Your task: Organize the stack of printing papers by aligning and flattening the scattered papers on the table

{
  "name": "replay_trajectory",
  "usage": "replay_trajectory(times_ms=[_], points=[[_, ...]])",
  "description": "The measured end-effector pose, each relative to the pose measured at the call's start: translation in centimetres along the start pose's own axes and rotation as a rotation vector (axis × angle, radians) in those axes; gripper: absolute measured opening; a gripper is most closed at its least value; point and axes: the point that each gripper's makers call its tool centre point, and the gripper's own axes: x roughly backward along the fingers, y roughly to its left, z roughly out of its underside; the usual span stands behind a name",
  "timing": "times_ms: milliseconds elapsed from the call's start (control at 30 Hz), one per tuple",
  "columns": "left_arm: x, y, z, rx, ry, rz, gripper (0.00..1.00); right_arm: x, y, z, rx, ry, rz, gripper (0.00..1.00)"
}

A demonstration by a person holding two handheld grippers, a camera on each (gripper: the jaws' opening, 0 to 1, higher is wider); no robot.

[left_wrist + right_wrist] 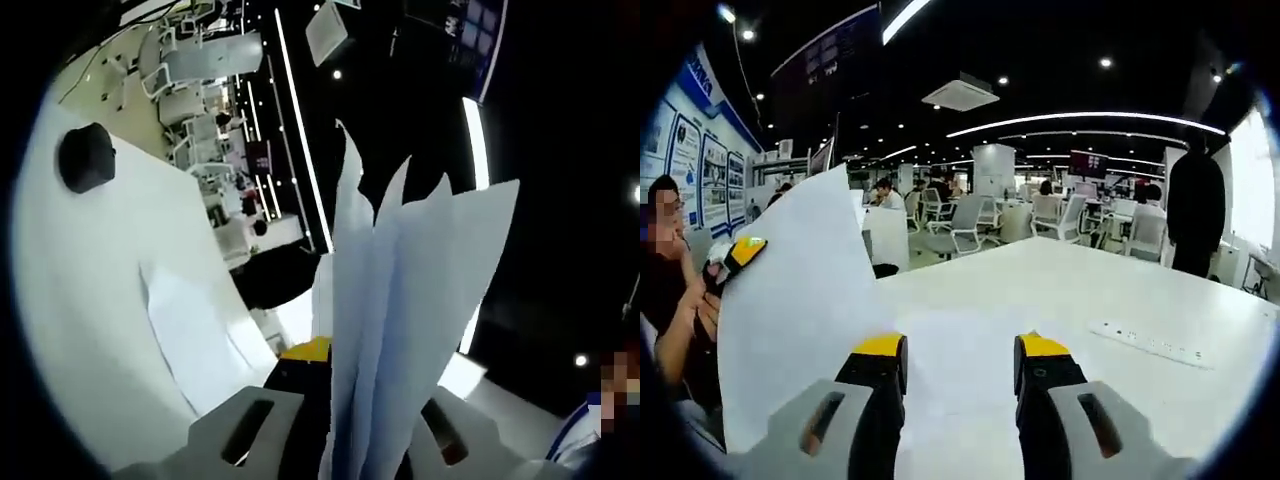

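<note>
Pinching a sheaf of printing papers point(400, 330) between its jaws, the left gripper point(345, 440) holds the sheets edge-on to its own camera, so that they rise from between the grey jaw housings as a fan of thin white blades, their top corners uneven and splayed apart rather than squared up. A patch of yellow shows low down just beside the sheets. Beyond them, in the left gripper view, the white table point(100, 300) tilts away steeply, with one loose sheet point(195, 340) lying flat on it and a dark rounded object point(87, 157) resting farther up near the table's edge.

In the right gripper view the right gripper point(958, 375) has its yellow-tipped fingers point(880, 362) spread apart, with bare tabletop showing between them and nothing held. Just to their left the lifted papers point(800, 300) stand as a broad white sheet, and the other gripper's yellow tip point(743, 250) shows at their far edge. A person point(670, 290) sits close behind them at the left. On the table point(1060, 290), well off to the right, lies a white power strip point(1152, 343). Farther back are office chairs point(965, 225), desks, seated people and one figure in dark clothes point(1195, 210) standing at the right, under long ceiling light strips.
</note>
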Motion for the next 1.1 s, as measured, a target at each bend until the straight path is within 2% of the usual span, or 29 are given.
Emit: replay_trajectory(times_ms=[100,233,300,467,633,967,1100], points=[[-0.1,0.0,0.0,0.0,0.008,0.006,0.1,0.0,0.4,-0.2,0.005,-0.007,-0.013,0.38],[-0.1,-0.1,0.3,0.0,0.015,0.006,0.09,-0.8,-1.5,-1.0,0.02,-0.028,0.042,0.38],[-0.1,-0.2,0.5,0.003,0.019,0.005,0.09,-1.5,-2.2,-0.4,0.014,-0.008,0.05,0.38],[-0.1,-0.1,0.2,-0.004,0.013,0.001,0.09,-1.7,-0.4,0.7,0.022,0.03,-0.025,0.38],[-0.3,0.0,-0.1,0.0,0.004,0.004,0.1,-1.0,0.8,1.6,0.037,0.064,-0.065,0.37],[-0.5,0.1,-0.1,-0.005,0.003,0.004,0.09,-0.1,1.9,1.1,0.008,0.042,-0.1,0.36],[-0.5,-0.3,0.2,0.0,0.013,0.017,0.06,0.2,1.7,1.0,0.017,0.03,-0.089,0.36]])
